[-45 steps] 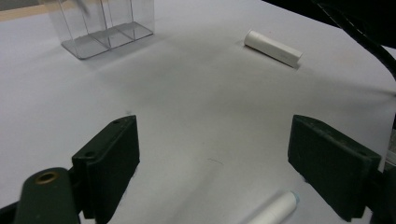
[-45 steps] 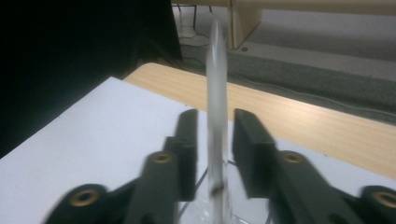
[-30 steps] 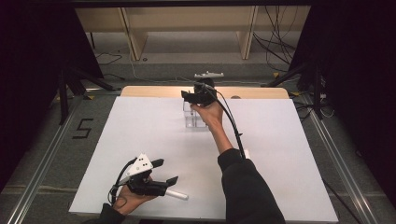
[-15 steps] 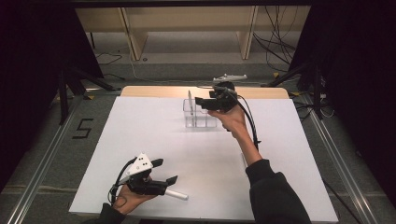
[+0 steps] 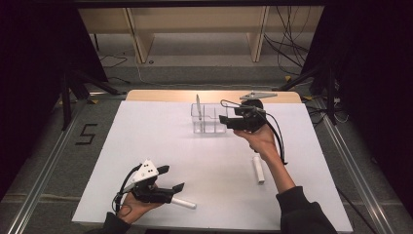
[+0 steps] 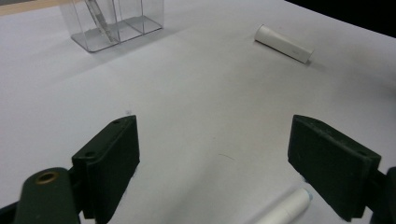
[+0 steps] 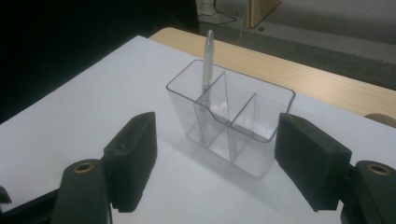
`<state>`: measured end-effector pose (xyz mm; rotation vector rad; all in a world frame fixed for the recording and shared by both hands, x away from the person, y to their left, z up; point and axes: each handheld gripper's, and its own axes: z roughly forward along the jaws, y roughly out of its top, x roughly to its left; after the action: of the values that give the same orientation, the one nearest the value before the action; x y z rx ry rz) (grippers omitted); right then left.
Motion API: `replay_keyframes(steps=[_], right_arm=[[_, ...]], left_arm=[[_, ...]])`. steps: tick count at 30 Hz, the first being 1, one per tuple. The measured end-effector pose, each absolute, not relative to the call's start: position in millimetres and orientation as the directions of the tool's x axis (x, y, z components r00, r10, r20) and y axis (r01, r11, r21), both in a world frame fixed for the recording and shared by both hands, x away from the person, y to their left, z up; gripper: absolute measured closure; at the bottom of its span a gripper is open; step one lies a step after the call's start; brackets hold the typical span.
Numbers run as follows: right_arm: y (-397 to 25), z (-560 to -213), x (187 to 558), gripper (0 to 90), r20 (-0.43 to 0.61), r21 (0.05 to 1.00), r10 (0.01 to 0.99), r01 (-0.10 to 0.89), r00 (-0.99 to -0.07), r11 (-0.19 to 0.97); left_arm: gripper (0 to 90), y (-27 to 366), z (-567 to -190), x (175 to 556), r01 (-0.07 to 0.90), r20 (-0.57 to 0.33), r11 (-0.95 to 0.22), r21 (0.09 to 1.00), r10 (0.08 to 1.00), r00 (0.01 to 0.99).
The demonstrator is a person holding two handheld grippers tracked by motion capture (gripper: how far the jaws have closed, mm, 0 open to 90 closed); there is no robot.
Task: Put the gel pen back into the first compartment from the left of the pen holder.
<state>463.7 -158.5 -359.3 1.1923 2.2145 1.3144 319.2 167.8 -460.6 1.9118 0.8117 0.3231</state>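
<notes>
A clear plastic organizer [image 5: 209,120] [image 7: 231,126] with three compartments stands at the back middle of the white table [image 5: 146,141]. A slim pen [image 5: 198,104] [image 7: 207,56] stands upright in its left compartment. My right gripper [image 5: 223,120] [image 7: 219,137] hovers open just right of the organizer, with nothing between its jaws. One white tube [image 5: 258,169] [image 6: 284,43] lies right of centre. Another white tube [image 5: 183,203] [image 6: 286,210] lies at the front left, beside the right jaw of my open left gripper [image 5: 171,178] [image 6: 212,158]. In the left gripper view the organizer [image 6: 112,23] stands far off.
A wooden strip [image 5: 160,95] borders the table's far edge, with a shelf frame and cables on the floor beyond. Metal rails [image 5: 44,165] run along both sides. A "5" mark [image 5: 86,134] is on the floor at left.
My right gripper has drawn back to the right and down from above the organizer, leaving the pen upright in it. The right-hand white tube is now uncovered. The left gripper has stayed put.
</notes>
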Motion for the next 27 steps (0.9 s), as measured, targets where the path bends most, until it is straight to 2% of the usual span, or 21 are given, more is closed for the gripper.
replay_keyframes(steps=[21,27], right_arm=[[-198.5,-376.6,421.0,30.3,0.156,0.838,0.816,0.512,-0.557,0.189],[-207.8,-380.8,411.6,24.5,0.174,0.841,0.828,0.518,-0.533,0.157]], left_arm=[[16.3,168.1,-461.9,320.2,0.401,-0.123,-0.279,0.873,0.669,0.733],[16.3,168.2,-462.1,320.2,0.401,-0.121,-0.285,0.870,0.667,0.735]])
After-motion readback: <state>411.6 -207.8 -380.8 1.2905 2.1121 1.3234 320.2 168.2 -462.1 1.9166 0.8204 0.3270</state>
